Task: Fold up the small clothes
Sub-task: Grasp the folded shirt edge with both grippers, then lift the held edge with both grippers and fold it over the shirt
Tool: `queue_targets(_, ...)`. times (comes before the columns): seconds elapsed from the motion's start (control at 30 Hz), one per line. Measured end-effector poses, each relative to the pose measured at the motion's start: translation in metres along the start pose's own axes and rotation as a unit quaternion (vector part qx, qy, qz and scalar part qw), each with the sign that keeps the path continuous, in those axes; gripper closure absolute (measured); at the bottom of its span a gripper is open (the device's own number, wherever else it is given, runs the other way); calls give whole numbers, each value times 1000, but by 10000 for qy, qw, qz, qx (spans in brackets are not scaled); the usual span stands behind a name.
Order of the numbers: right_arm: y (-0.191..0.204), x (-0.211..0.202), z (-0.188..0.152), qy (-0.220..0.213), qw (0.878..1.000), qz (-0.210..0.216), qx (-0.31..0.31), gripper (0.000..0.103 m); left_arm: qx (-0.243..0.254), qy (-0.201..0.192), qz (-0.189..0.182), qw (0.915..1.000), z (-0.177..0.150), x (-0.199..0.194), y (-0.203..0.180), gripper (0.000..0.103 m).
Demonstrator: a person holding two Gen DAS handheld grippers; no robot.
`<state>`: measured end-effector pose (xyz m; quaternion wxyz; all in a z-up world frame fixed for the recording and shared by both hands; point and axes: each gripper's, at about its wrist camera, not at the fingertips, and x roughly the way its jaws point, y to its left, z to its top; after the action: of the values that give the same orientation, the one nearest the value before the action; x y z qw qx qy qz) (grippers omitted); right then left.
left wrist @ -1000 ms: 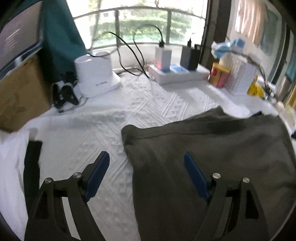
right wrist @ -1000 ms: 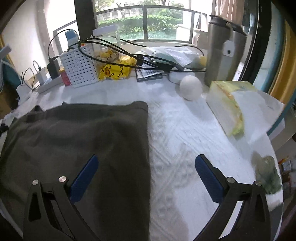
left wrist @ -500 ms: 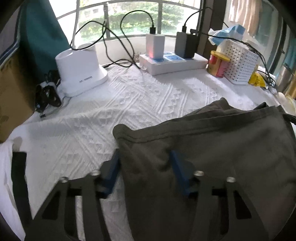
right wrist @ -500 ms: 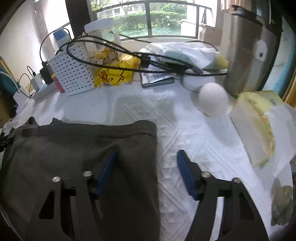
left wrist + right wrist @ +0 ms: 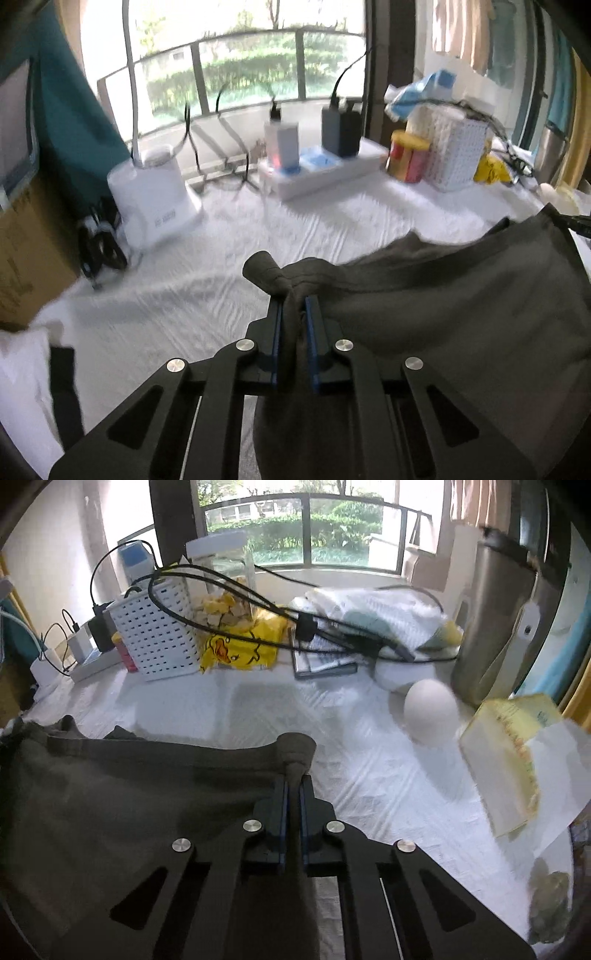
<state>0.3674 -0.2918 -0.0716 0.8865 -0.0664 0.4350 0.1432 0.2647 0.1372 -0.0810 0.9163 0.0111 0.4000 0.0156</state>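
Both claws are on the cloth now. The left gripper (image 5: pixel 294 314) has just been closing, and its blue pads pinch a bunched corner of the dark olive garment (image 5: pixel 443 314); a knob of fabric pokes out past the tips. The right gripper (image 5: pixel 293 794) has just been closing too, narrow to almost nothing, with the opposite corner of the same garment (image 5: pixel 129 812) squeezed between its pads. The garment lies spread on the white textured cover (image 5: pixel 221 266) toward the near edge of the table, its far hem stretched between the two grips and a little slack in the middle.

The step in hand looks like the first fold: lift this hem and carry it over. To do it well, I would raise both corners together and level, keeping the hem taut enough that the middle does not sag and drag a crease along. Carry it in one smooth arc and lay it edge on edge before letting go.

Clutter is the risk: the white basket (image 5: pixel 155 638), the black cables (image 5: pixel 229 620) and the white egg-shaped thing (image 5: pixel 430 709) sit along the far edge, so the lift should stay low and clear of them.
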Motion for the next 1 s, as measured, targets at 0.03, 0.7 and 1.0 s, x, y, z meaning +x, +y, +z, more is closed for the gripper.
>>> queue_targets(0.03,2,-2,2,-32,9999,-65,-68,100,4,-64,-9,10000,4,-5,-2,90)
queue_targets(0.7,-9,0,15,-56,9999,-103,100,100,-139,-238,-27,9996,21,-6,2,90)
queue_targets(1.0,-20,28,12,206,9991,114,346,89,-410,292,-299,9983,11,34,20,83)
